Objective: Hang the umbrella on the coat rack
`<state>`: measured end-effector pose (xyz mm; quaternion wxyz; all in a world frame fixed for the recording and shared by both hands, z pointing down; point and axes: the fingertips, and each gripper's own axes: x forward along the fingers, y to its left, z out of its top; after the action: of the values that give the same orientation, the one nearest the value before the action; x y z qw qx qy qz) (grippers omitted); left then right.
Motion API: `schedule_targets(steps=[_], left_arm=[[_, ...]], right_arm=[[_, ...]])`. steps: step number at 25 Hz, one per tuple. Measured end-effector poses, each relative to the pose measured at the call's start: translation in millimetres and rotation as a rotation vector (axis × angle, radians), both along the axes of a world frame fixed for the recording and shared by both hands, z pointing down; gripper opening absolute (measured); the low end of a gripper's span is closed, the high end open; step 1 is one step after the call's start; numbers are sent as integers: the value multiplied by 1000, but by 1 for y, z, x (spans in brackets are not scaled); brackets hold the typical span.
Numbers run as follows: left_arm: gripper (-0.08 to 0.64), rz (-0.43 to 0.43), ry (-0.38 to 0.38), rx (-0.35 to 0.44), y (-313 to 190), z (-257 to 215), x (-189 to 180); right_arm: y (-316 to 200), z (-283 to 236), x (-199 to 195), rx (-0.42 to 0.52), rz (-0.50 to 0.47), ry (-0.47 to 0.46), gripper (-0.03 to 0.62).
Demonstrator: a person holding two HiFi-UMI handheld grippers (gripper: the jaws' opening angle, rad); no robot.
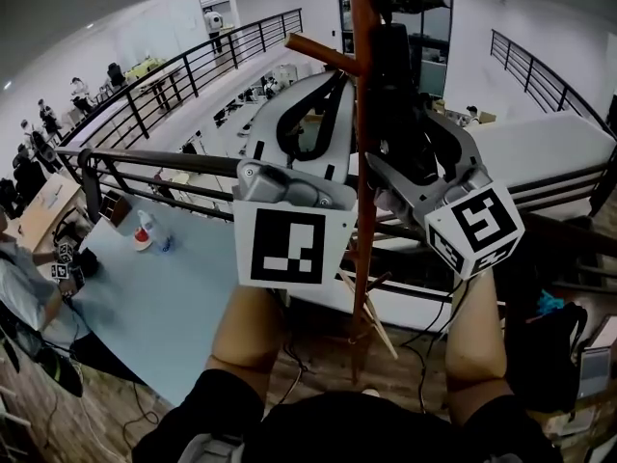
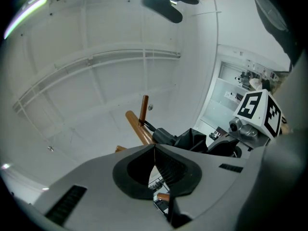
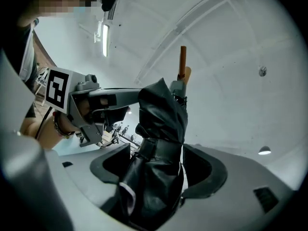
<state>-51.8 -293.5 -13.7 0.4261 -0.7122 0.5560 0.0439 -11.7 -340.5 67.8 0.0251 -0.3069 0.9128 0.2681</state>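
Note:
The brown wooden coat rack rises right in front of me, with a peg branching to the left near its top. A folded black umbrella stands upright against the pole. My right gripper is shut on the umbrella around its folded fabric. In the left gripper view the umbrella's black strap appears looped round the peg beside the pole top. My left gripper sits just left of the pole, below the peg, its pads together with nothing between them.
A black railing runs behind the rack, with a lower floor and several people beyond it. A pale blue table with a spray bottle stands at the left. A dark bag lies on the floor at the right.

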Motion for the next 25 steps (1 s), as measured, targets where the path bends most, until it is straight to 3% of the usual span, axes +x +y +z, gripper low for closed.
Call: schedule_targets(steps=[11, 18, 25], left_arm=[[14, -3, 24, -97, -11, 40, -11], [14, 7, 19, -141, -10, 63, 1], [14, 61, 20, -171, -4, 82, -20]], right_arm=[[17, 9, 0, 16, 11, -14, 327], [31, 10, 16, 49, 51, -34, 327], [46, 13, 5, 44, 93, -78, 328]])
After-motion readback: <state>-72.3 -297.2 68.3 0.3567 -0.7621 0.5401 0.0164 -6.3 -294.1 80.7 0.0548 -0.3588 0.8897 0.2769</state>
